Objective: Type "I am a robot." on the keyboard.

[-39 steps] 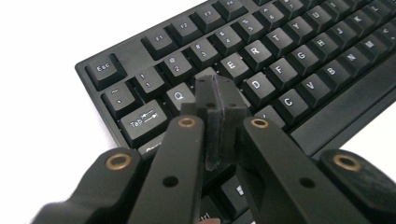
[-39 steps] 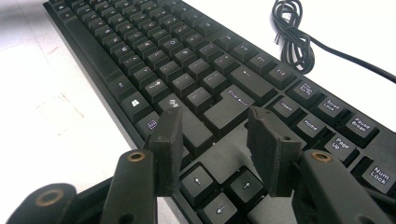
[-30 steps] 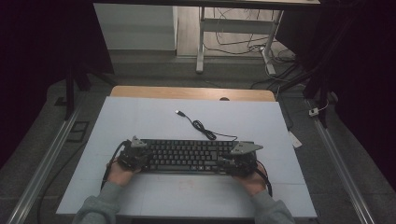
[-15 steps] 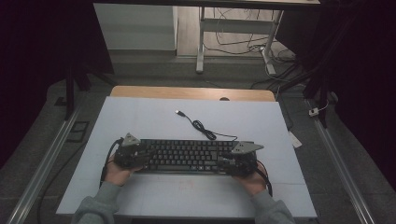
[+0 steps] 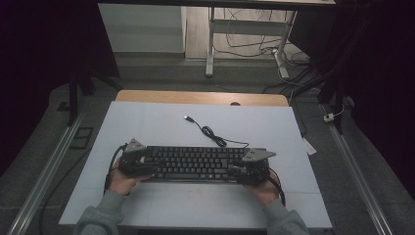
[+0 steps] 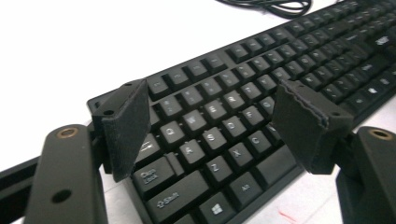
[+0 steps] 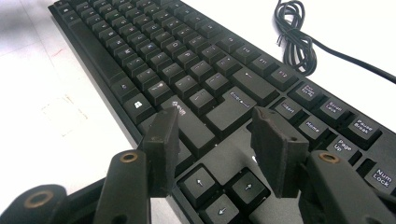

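Observation:
A black keyboard [image 5: 195, 164] lies flat on the white table sheet [image 5: 161, 127]. Its black cable [image 5: 210, 132] coils behind it and ends in a USB plug [image 5: 187, 118]. My left gripper [image 5: 148, 166] is at the keyboard's left end. Its jaws have just been opening and now stand wide apart over the letter keys [image 6: 215, 100], with the pads [image 6: 128, 121] pressing on nothing. My right gripper [image 5: 236, 171] is at the right end, open above the Enter and arrow keys [image 7: 215, 123]. The cable coil [image 7: 294, 42] lies beyond it.
A wooden table edge [image 5: 200, 97] runs behind the white sheet. Metal rails [image 5: 49, 166] flank the table on both sides. A desk frame [image 5: 210, 44] and loose cables on the floor sit far behind.
The left hand with its gripper has edged slightly outward at the keyboard's left end. The right hand and the keyboard have stayed put.

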`<state>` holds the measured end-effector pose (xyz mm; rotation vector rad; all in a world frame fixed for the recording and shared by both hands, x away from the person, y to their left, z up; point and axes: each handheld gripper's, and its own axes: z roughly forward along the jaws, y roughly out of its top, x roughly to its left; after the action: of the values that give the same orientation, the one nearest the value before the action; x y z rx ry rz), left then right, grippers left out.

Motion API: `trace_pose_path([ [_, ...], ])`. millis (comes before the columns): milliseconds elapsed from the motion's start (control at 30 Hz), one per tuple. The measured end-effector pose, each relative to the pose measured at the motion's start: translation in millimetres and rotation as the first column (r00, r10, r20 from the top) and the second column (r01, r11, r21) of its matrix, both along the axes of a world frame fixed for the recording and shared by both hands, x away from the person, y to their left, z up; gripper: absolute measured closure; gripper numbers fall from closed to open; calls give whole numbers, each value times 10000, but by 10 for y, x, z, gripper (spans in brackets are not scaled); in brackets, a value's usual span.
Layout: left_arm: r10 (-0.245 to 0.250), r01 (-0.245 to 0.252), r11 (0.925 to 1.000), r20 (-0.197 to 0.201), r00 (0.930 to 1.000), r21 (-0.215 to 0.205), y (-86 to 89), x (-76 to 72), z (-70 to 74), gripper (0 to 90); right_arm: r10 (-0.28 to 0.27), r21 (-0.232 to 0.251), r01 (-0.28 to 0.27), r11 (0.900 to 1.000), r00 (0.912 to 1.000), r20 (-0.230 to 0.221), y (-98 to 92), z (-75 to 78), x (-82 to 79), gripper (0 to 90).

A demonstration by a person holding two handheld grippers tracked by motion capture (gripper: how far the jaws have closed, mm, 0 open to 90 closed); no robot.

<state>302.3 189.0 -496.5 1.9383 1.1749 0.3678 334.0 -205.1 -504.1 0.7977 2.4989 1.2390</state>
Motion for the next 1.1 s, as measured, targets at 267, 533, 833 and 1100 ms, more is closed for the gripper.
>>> trace_pose_path([
  [267,-488,489,9988,118,9987,-86,-60,-24,28,279,-47,-10,47,10000,10000,-11,-7,-1,5,519],
  [533,-1040,1039,9946,160,9944,62,-164,-54,44,281,-58,-43,58,10000,10000,14,-6,0,3,519],
  [833,-1754,1752,9844,136,9844,181,-262,-85,49,287,-46,-34,46,10000,10000,-4,-7,-2,6,519],
  [1100,-2452,2451,9684,-37,9695,457,-370,-109,14,366,-33,-45,33,10000,10000,-1,-4,-3,4,520],
])
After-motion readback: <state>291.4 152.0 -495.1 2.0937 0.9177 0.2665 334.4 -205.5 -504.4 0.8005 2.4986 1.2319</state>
